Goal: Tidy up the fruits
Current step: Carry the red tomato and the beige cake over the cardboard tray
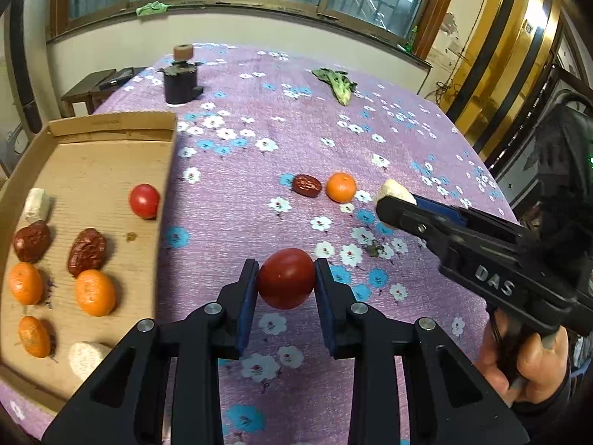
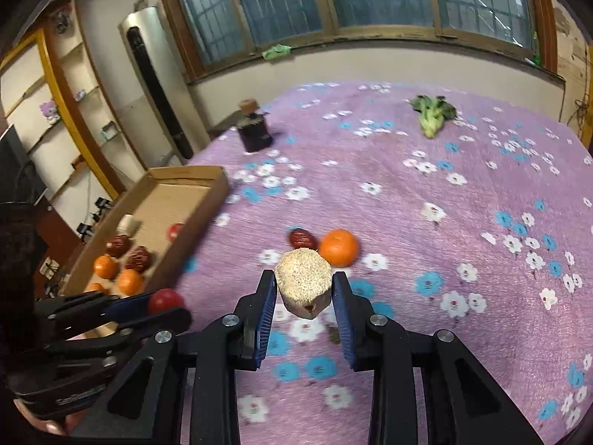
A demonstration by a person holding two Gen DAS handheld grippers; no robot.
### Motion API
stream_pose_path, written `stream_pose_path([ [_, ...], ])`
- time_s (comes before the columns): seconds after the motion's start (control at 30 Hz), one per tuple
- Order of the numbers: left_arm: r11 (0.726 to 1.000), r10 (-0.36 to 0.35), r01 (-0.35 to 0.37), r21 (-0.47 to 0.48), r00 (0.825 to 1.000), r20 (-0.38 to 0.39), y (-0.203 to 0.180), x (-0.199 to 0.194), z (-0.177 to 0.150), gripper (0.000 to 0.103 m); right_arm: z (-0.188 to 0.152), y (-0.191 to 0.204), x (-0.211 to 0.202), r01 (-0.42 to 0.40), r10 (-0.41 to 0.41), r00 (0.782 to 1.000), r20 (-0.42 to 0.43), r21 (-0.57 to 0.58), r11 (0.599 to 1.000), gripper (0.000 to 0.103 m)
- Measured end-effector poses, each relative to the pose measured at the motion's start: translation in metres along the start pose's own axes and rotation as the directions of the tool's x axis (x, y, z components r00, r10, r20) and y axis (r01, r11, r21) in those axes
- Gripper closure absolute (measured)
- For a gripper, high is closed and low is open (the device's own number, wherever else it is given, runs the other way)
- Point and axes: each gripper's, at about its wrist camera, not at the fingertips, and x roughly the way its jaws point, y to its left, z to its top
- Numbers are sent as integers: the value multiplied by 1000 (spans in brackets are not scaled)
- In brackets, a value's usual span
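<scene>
here the left claw point(image 1: 286, 278), low in the left wrist view, is clamped on a round red tomato point(image 1: 286, 279) above the purple flowered counter point(image 1: 259, 118). the right claw point(image 2: 304, 293) grips a pale spongy cut chunk point(image 2: 303, 283). at left, a shallow cardboard tray point(image 1: 92, 170) holds sorted fruit.

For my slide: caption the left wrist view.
Left gripper holds a tomato beside the fruit-filled cardboard tray.

Glossy tomato point(image 1: 286, 278); matt cardboard tray point(image 1: 111, 122).
</scene>
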Motion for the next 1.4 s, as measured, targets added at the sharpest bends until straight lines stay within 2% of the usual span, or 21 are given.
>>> stream_pose_path([
  [0.33, 996, 86, -85, -39, 995, 44, 31, -21, 1, 76, -3, 43, 2, -89, 89, 996, -13, -44, 995, 72],
  [0.7, 985, 152, -147, -85, 987, 55, 66, -36, -3, 76, -5, 77, 11, -139, 136, 990, -41, -87, 986, 72],
  [1.4, 969, 204, -192, -154, 976, 71, 113, -47, 0, 76, 4, 112, 36, -185, 177, 981, -79, -119, 975, 72],
])
